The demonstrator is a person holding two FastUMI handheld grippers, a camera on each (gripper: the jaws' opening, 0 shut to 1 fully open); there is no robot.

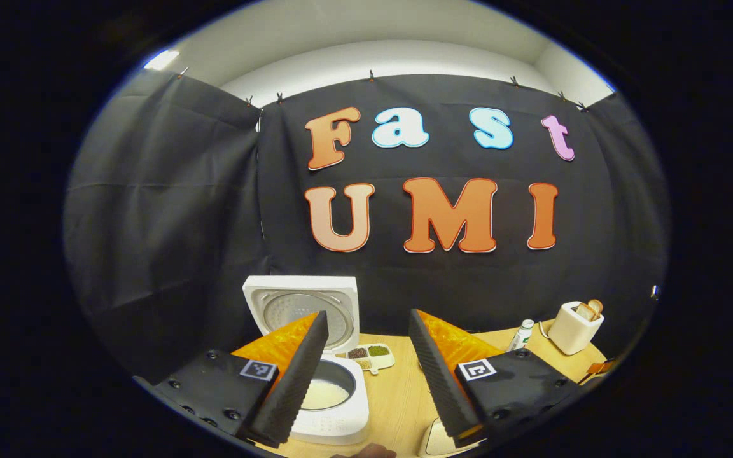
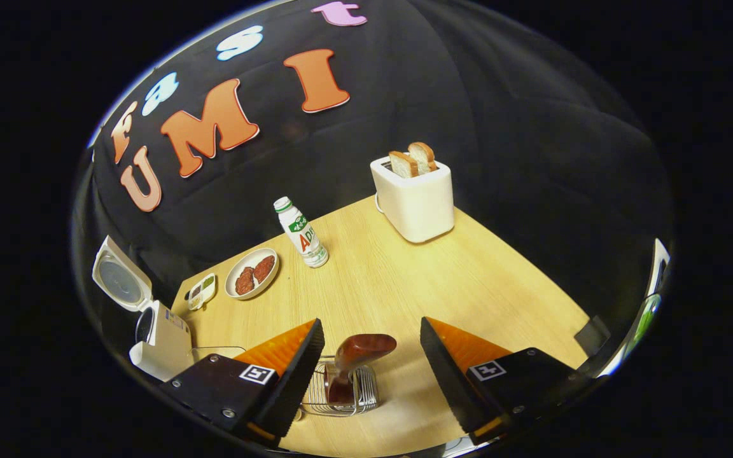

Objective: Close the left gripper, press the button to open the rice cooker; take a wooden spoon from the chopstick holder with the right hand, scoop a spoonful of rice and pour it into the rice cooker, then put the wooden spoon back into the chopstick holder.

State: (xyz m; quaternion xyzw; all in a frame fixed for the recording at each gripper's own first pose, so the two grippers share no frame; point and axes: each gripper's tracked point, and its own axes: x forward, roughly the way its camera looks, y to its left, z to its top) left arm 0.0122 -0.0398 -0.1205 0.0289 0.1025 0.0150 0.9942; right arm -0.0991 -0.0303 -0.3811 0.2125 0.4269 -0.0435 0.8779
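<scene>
The white rice cooker (image 1: 335,407) stands on the wooden table with its lid (image 1: 303,308) raised, and white rice shows in its pot. My left gripper (image 1: 366,375) hovers open above the table just right of the cooker, nothing between its fingers. In the right gripper view the cooker (image 2: 153,337) sits far left with its lid up. My right gripper (image 2: 366,369) is open above the wire chopstick holder (image 2: 341,385). The wooden spoon (image 2: 357,356) stands in the holder, its dark red-brown handle end between the fingers without touching them.
A white toaster (image 2: 414,197) with two bread slices stands at the back of the table. A small bottle (image 2: 303,232), a plate with brown patties (image 2: 252,273) and a divided dish of grains (image 2: 203,289) lie between toaster and cooker. A white object's edge (image 1: 436,439) shows below the left gripper.
</scene>
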